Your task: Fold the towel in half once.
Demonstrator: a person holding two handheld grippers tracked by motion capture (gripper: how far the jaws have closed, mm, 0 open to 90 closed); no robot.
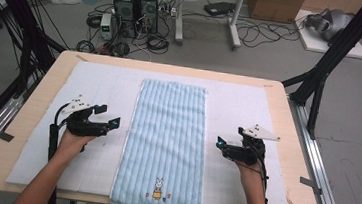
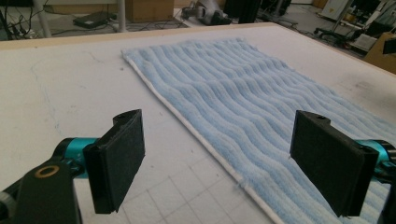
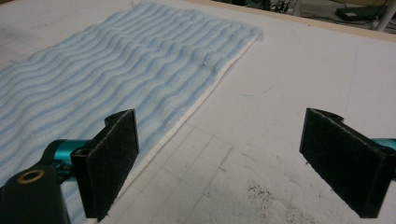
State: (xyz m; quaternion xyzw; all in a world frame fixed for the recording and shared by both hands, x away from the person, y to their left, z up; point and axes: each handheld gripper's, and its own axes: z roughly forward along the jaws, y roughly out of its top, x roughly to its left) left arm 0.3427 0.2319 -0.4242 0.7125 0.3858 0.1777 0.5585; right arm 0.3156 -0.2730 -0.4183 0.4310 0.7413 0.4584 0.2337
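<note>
On the table point(image 1: 288, 117), over a white mat point(image 1: 95, 88), a light blue towel point(image 1: 165, 140) lies spread flat, its long sides running from the near edge toward the far edge. Its near end hangs just over the table's near edge, and a small rabbit picture point(image 1: 158, 189) sits near that end. The cloth is ribbed in stripes along its length and has a white hem down its sides.

Just left of the towel, about halfway along it, the left gripper point(image 1: 108, 116) hovers low over the mat, held in the person's left hand point(image 1: 72, 139) and pointing right toward the towel's left edge. Its jaws stand wide apart with nothing between them. In the left gripper view the towel's left hem runs between the two black pads point(image 2: 122, 156), which sit above the cloth without pressing on it.

Just right of the towel, the right gripper point(image 1: 221, 142) mirrors it, held in the right hand point(image 1: 248, 166) and pointing left toward the towel's right edge. Its jaws are also spread wide and hold nothing. In the right gripper view the left pad point(image 3: 112, 158) sits over the towel's hem and the other over bare mat, where a few dark specks point(image 3: 261, 193) show.

Beyond the far edge of the table, computer cases point(image 1: 137, 7) and loose cables point(image 1: 157, 42) lie on the floor.
</note>
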